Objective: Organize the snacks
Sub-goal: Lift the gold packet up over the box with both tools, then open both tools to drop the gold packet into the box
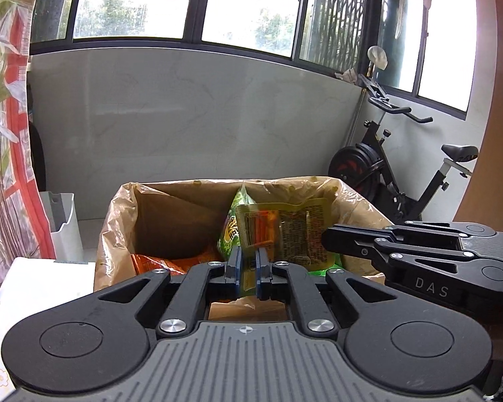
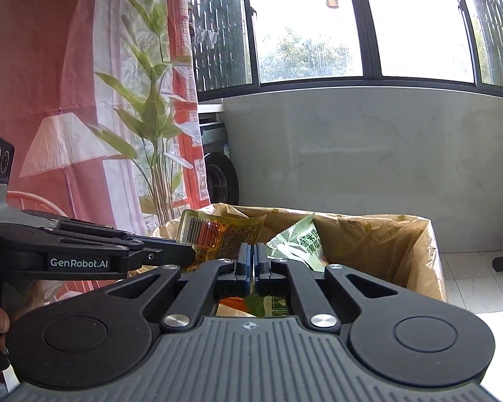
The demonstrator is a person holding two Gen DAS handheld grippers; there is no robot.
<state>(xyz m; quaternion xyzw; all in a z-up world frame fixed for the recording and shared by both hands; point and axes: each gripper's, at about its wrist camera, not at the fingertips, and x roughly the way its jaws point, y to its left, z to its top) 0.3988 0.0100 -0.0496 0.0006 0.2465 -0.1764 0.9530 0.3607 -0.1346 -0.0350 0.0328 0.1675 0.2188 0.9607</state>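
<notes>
Brown plastic lines the open box (image 1: pixel 124 221) holding green and yellow snack packets (image 1: pixel 285 231), its rim near both grippers: left gripper (image 1: pixel 248 268) seemingly pinching the yellow packet's corner, right gripper (image 2: pixel 252 261) closed empty, before grey wall and windows.

my left gripper (image 1: pixel 248 268) is matt black plastic with shiny metal screws, the box liner (image 1: pixel 117 227) is crinkled glossy tan plastic film, the yellow snack packet (image 1: pixel 285 231) glossy foil-like plastic, the wall panel (image 1: pixel 184 117) smooth.
</notes>
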